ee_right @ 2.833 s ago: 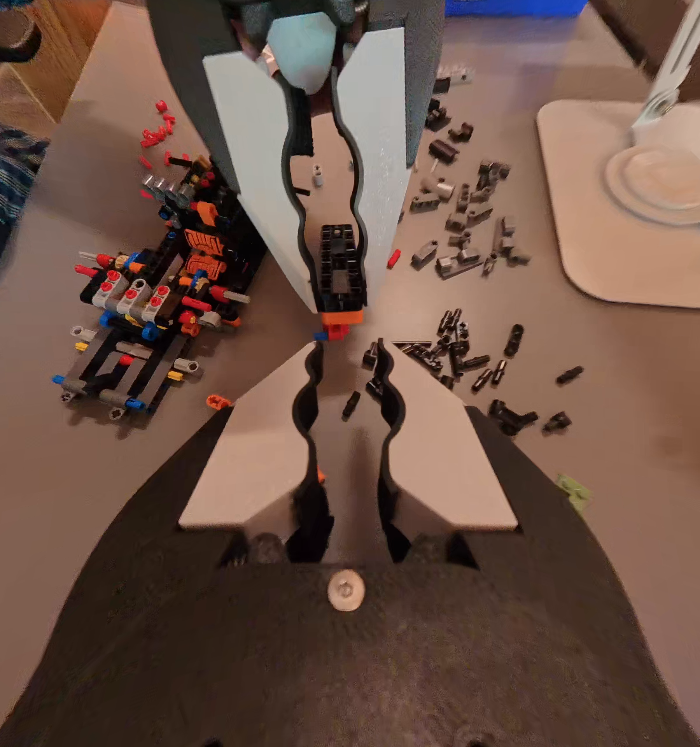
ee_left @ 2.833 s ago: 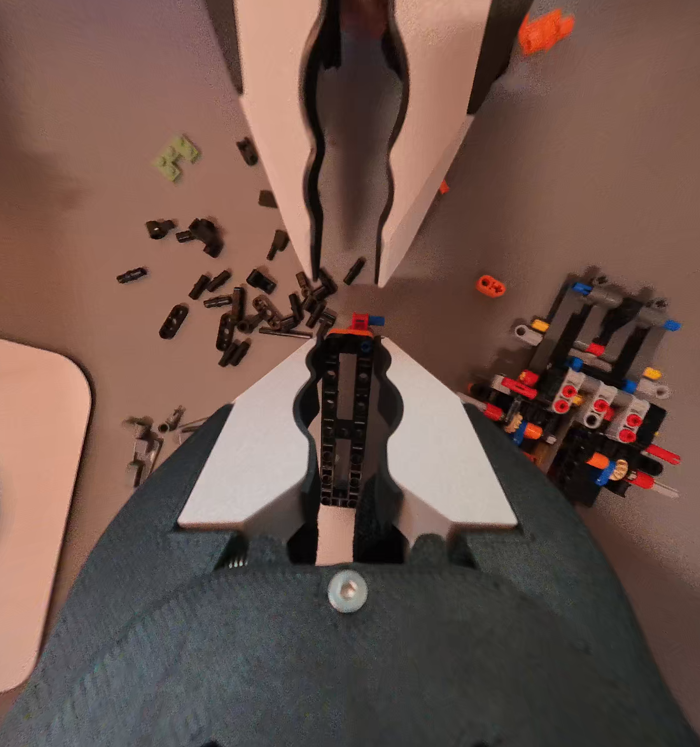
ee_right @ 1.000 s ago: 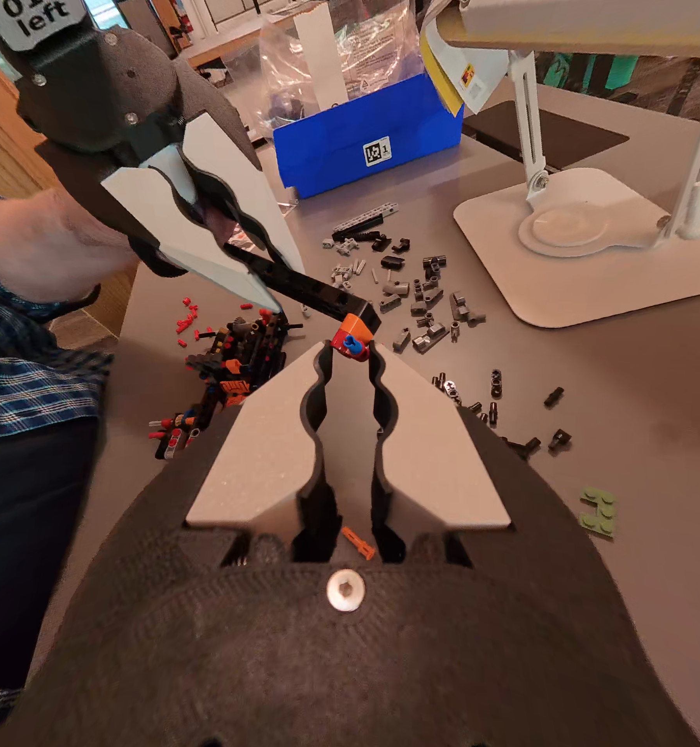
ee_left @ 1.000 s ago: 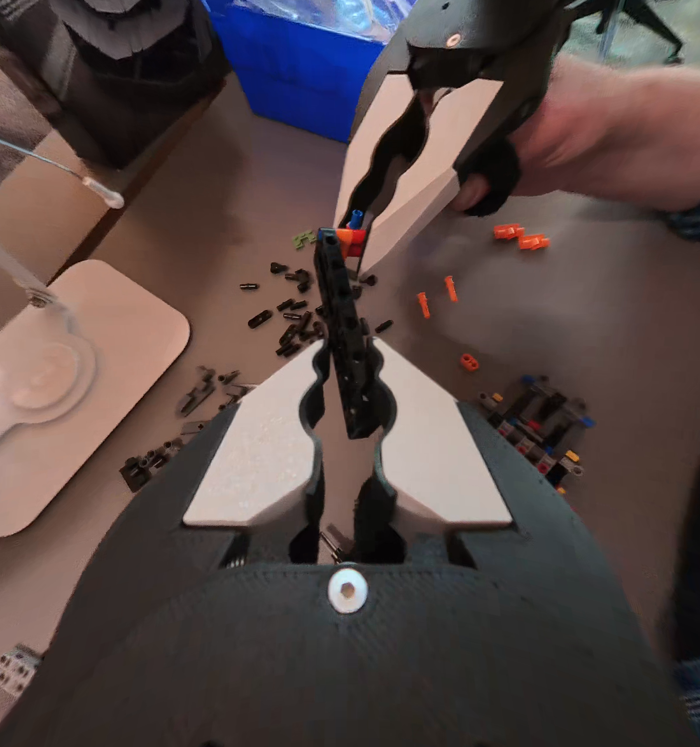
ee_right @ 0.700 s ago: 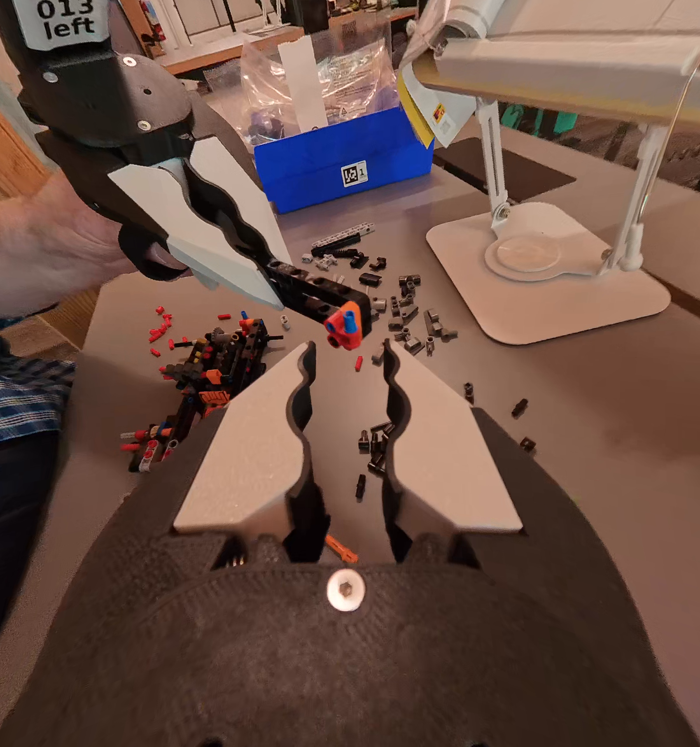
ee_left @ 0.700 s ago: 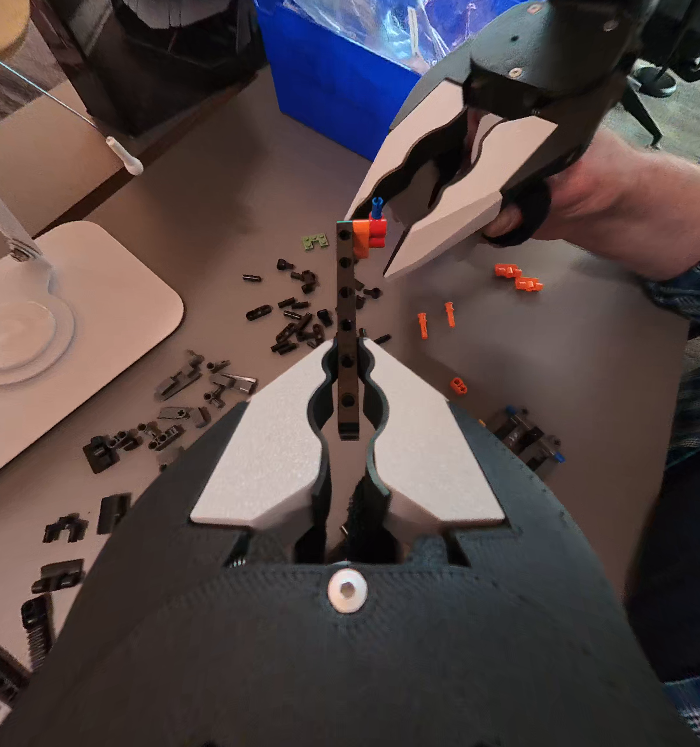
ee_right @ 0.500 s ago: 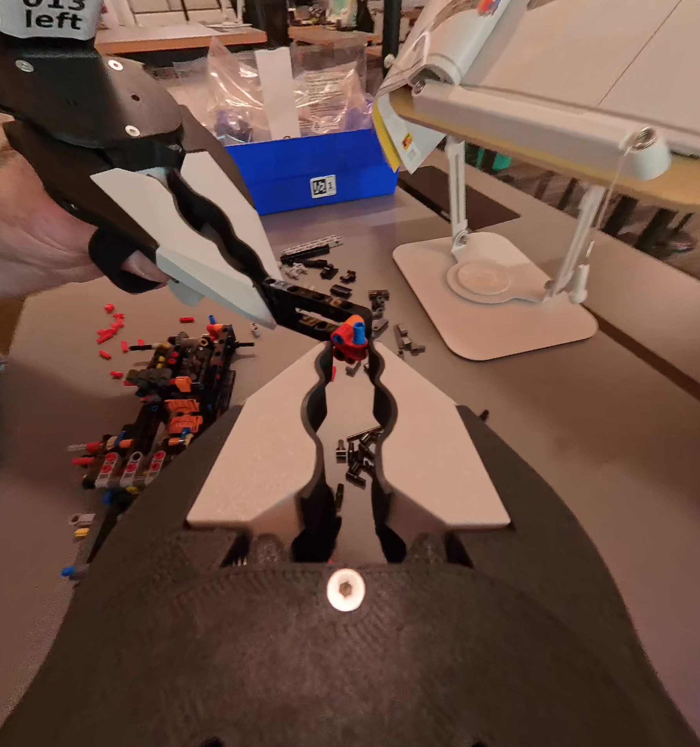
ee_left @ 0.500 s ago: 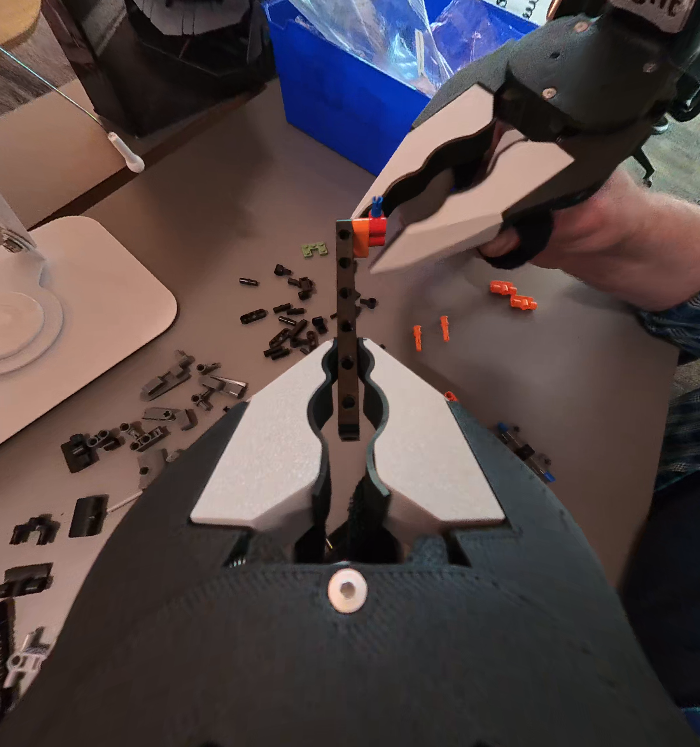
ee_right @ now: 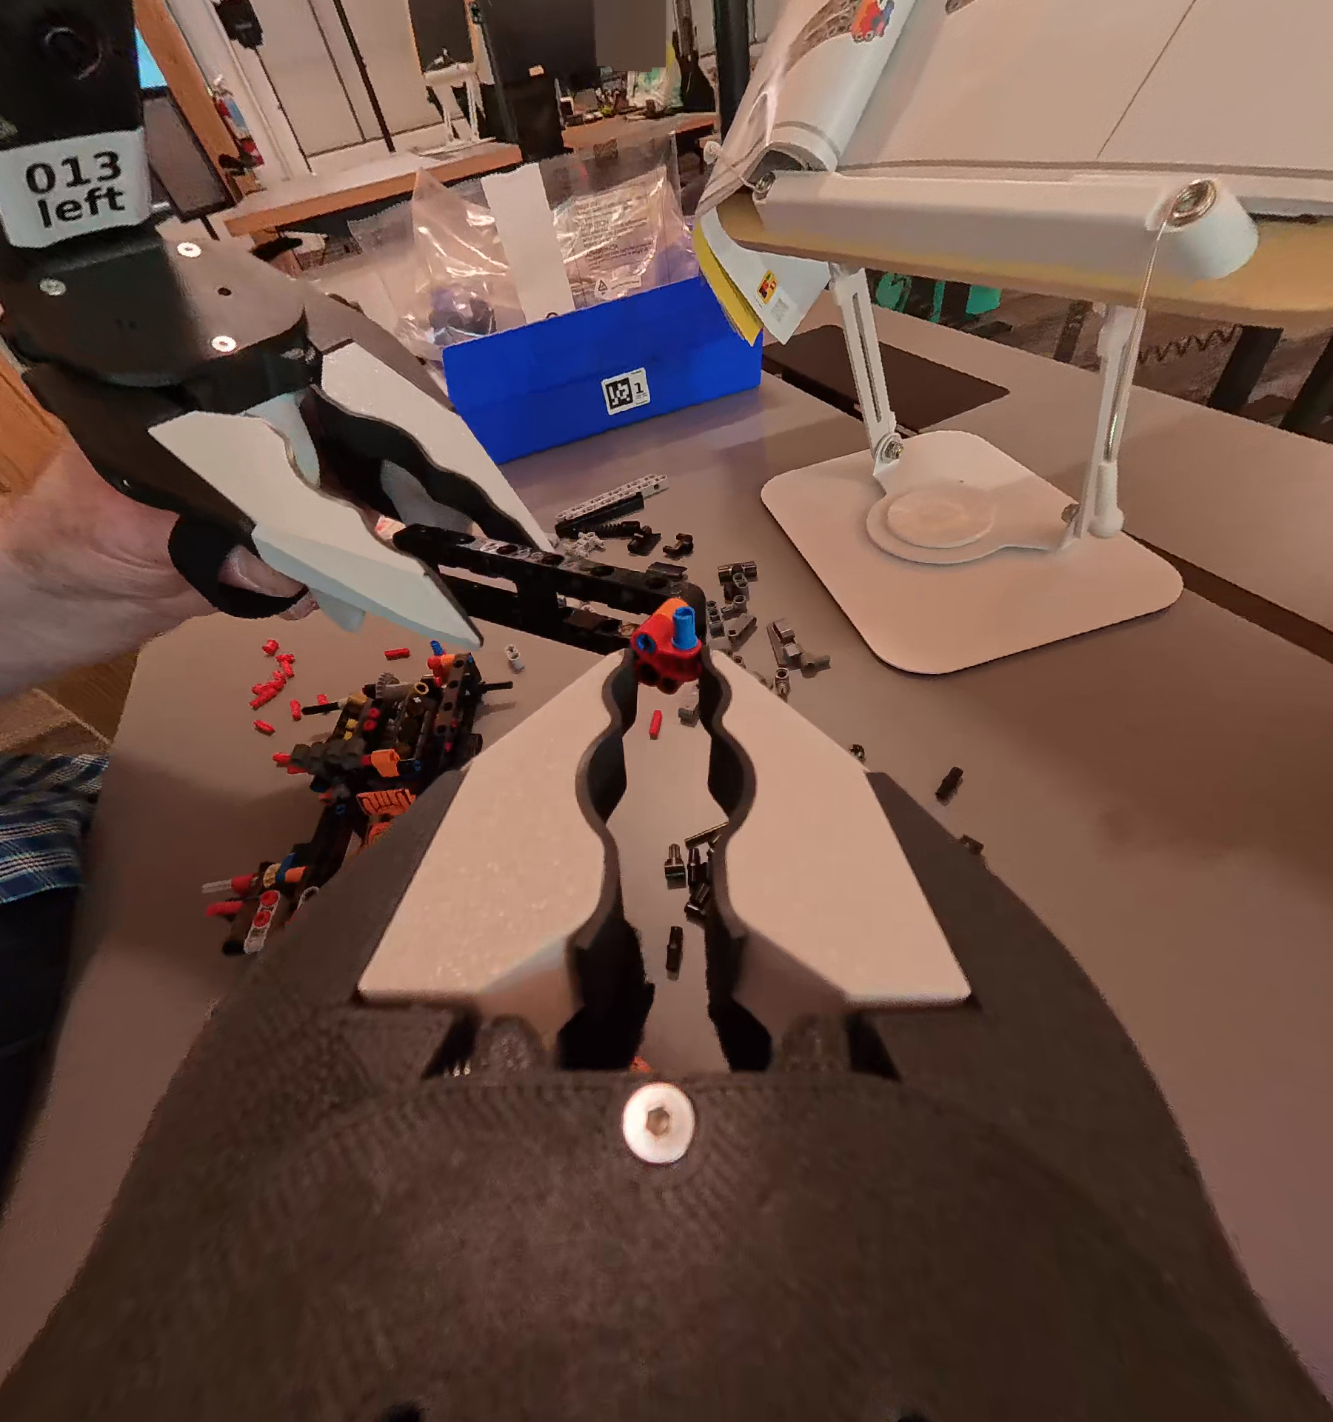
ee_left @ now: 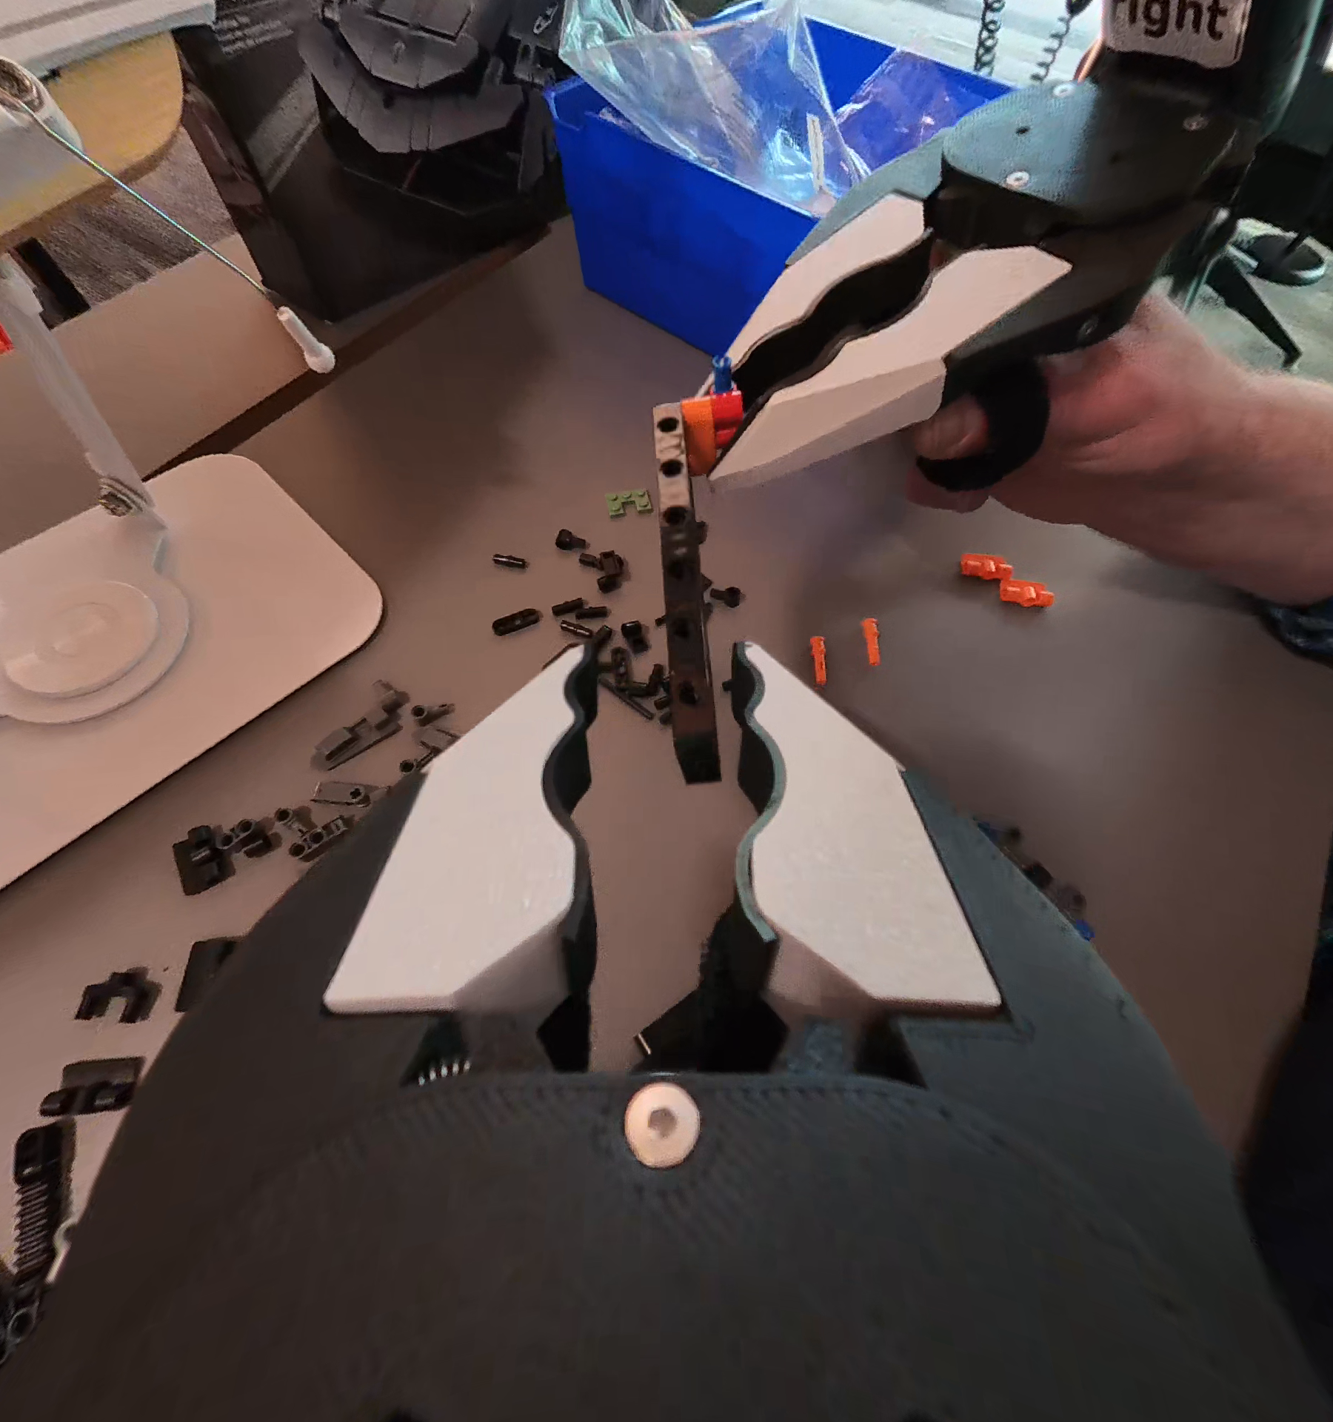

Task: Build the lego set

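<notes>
A long black holed beam (ee_left: 683, 615) carries an orange piece (ee_left: 696, 435) and a red connector with a blue pin (ee_right: 663, 639) at its far end. My right gripper (ee_right: 667, 665) is shut on that red connector and holds the beam up above the table; it also shows in the left wrist view (ee_left: 725, 431). My left gripper (ee_left: 659, 654) is open, its fingers on either side of the beam's near end without touching it; it also shows in the right wrist view (ee_right: 509, 592). The partly built model (ee_right: 371, 754) lies on the table at the left.
A blue bin (ee_right: 594, 385) with plastic bags stands at the back. A white stand base (ee_left: 148, 615) sits to the left. Loose black pieces (ee_left: 594, 608), two orange pins (ee_left: 840, 650), orange pieces (ee_left: 1006, 581), a green plate (ee_left: 629, 502) and red pins (ee_right: 275, 681) lie scattered. About 6 cm separates my left fingertips from my right. The green plate (ee_left: 629, 502) lies around 15 cm away from my right fingertips.
My left gripper has opened and let go of the black beam. My right gripper has closed on the red connector and now carries the beam.
</notes>
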`<state>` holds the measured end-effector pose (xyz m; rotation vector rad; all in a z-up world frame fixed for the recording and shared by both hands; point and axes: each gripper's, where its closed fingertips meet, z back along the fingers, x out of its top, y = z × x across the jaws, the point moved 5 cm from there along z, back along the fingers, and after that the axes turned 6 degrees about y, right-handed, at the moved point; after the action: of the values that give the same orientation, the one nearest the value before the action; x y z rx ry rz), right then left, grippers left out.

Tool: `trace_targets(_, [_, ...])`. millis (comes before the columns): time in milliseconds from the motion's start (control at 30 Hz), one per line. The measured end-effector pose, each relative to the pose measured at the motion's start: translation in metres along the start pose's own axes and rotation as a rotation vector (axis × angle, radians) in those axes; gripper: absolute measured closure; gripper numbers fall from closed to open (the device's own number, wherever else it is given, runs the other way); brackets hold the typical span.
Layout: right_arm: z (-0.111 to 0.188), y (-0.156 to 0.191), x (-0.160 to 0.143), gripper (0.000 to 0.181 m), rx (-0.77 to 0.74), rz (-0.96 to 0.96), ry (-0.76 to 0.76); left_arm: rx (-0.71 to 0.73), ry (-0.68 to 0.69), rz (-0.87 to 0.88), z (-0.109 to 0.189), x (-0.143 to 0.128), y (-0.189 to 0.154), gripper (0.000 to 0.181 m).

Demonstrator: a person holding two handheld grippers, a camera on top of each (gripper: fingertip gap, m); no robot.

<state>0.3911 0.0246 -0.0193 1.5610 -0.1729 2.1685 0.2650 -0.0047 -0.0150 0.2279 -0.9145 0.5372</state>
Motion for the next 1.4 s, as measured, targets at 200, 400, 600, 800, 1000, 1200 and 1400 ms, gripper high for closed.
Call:
trace_targets(200, [-0.001, 0.0, -0.002, 0.168, 0.025, -0.036, 0.007, 0.008, 0.004, -0.033, 0.0, -0.003, -0.005, 0.162])
trace_targets(400, [0.0, 0.0, 0.0, 0.168, 0.017, -0.033, -0.011, 0.034, -0.02, -0.036, 0.004, 0.003, -0.006, 0.174])
trace_targets(600, [0.002, 0.003, 0.004, 0.161, 0.0, 0.0, -0.025, 0.07, -0.006, -0.057, 0.003, 0.002, -0.007, 0.174])
trace_targets(800, [0.0, 0.004, 0.003, 0.168, -0.027, 0.022, -0.018, 0.041, -0.012, -0.04, 0.002, -0.002, -0.011, 0.174])
trace_targets(1000, [0.002, 0.009, 0.003, 0.168, -0.012, 0.036, -0.002, 0.009, -0.038, -0.049, 0.008, -0.005, -0.013, 0.163])
trace_targets(1200, [0.008, 0.014, 0.008, 0.168, -0.032, 0.062, 0.021, 0.02, -0.071, -0.043, 0.032, -0.021, -0.012, 0.152])
trace_targets(1400, [0.027, 0.016, 0.008, 0.168, -0.071, 0.018, 0.064, 0.051, -0.09, -0.033, 0.054, -0.038, 0.005, 0.147])
